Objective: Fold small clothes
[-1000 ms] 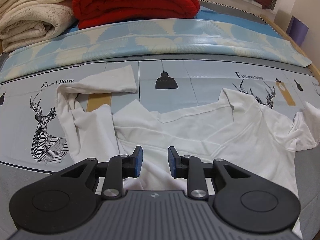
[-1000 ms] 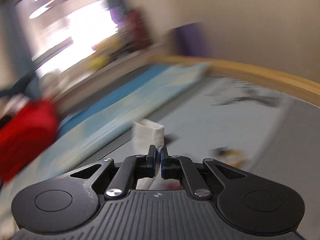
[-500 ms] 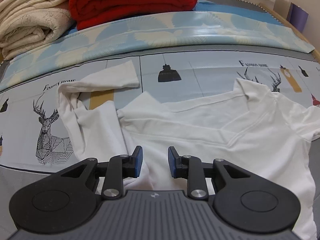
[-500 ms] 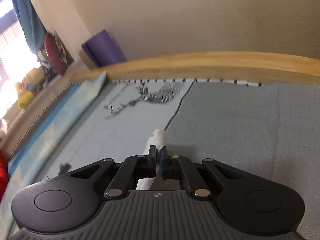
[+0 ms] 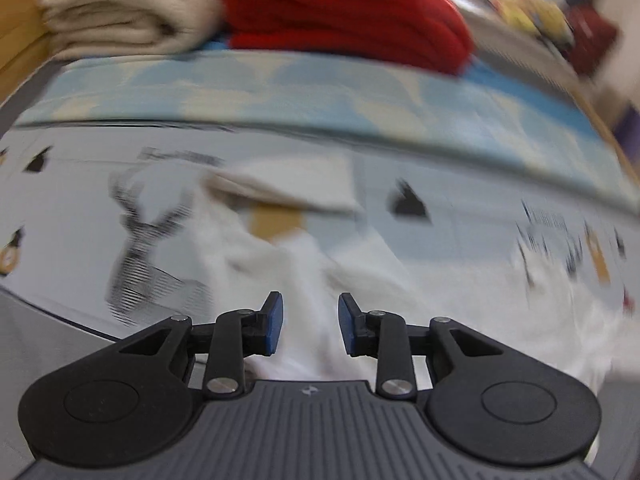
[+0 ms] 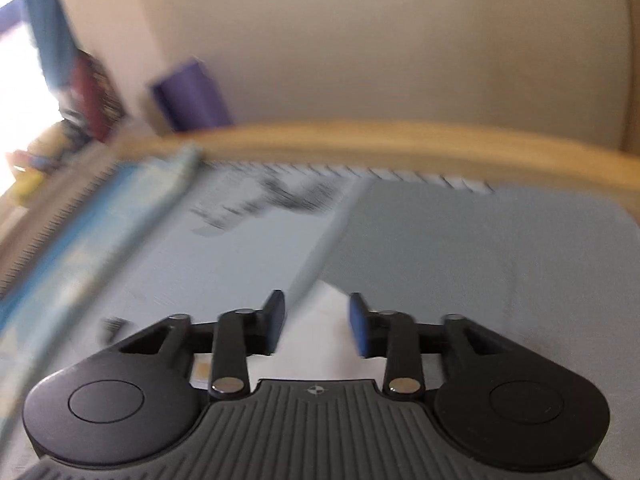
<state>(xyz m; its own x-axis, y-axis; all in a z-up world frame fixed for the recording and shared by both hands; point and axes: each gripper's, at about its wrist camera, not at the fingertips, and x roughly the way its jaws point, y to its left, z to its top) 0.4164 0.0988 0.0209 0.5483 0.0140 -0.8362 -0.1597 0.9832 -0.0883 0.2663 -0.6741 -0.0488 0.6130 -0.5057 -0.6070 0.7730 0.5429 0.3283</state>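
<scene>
A white shirt (image 5: 440, 300) lies spread on the printed bed sheet (image 5: 460, 216), blurred in the left wrist view. Its crumpled left sleeve (image 5: 280, 188) is straight ahead of my left gripper (image 5: 310, 308). That gripper hangs over the shirt's left part with its jaws apart and opening a little; the blue pads press on nothing. In the right wrist view my right gripper (image 6: 318, 308) is opening. A corner of the white shirt (image 6: 320, 336) lies loose on the sheet between its blue pads (image 6: 358, 328), which stand clear of it.
Folded cream blankets (image 5: 120, 12) and a red blanket (image 5: 340, 12) are stacked beyond a pale blue patterned strip (image 5: 320, 92). A wooden bed rail (image 6: 360, 140) bounds the grey sheet (image 6: 480, 260) ahead of the right gripper. A purple roll (image 6: 192, 96) stands behind the rail.
The right gripper's jaws have gone from pinched on the white cloth to wide apart, and the cloth has dropped to the sheet. The left gripper has slid left, toward the crumpled sleeve.
</scene>
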